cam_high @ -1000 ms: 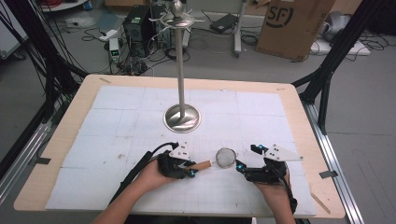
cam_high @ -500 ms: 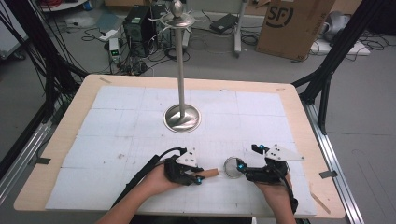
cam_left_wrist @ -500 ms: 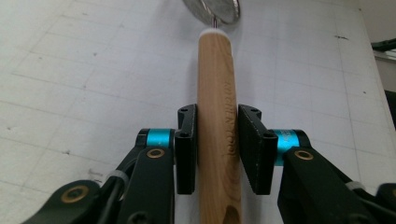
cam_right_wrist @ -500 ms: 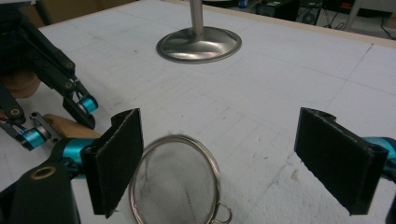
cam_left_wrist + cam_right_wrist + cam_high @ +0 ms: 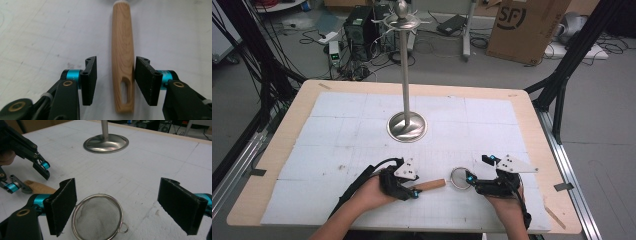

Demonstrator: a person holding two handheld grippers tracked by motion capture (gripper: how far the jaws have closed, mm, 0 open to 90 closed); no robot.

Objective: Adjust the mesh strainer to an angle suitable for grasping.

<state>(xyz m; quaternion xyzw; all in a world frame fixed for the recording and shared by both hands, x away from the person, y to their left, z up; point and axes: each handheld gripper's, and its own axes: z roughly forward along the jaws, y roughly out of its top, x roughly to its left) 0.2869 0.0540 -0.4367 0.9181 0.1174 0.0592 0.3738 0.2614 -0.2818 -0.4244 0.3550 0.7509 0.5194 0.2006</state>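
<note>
- My left tongs (image 5: 416,192) have just been opening: the jaws stand apart on either side of the strainer's wooden handle (image 5: 123,53). One pad is touching or next to touching it, and I can't tell which; the other is clear of it, so nothing is pinched.
- The handle lies flat on the white mat (image 5: 362,130), its slotted end between my left jaws.
- On the high view that handle runs from my left tongs toward 3 o'clock, ending at the mesh bowl (image 5: 460,177).
- My right tongs (image 5: 471,179) are spread wide, pinching nothing; in the right gripper view the mesh bowl sits on the mat between the two pads, nearer the one at 9 o'clock, which overlaps the rim.
- A small wire loop (image 5: 123,227) sticks out of the bowl's rim at about 4 o'clock in that view.
- Further out, at 12 o'clock from both hands, the metal stand (image 5: 406,125) rises from its round base near the table's middle.
</note>
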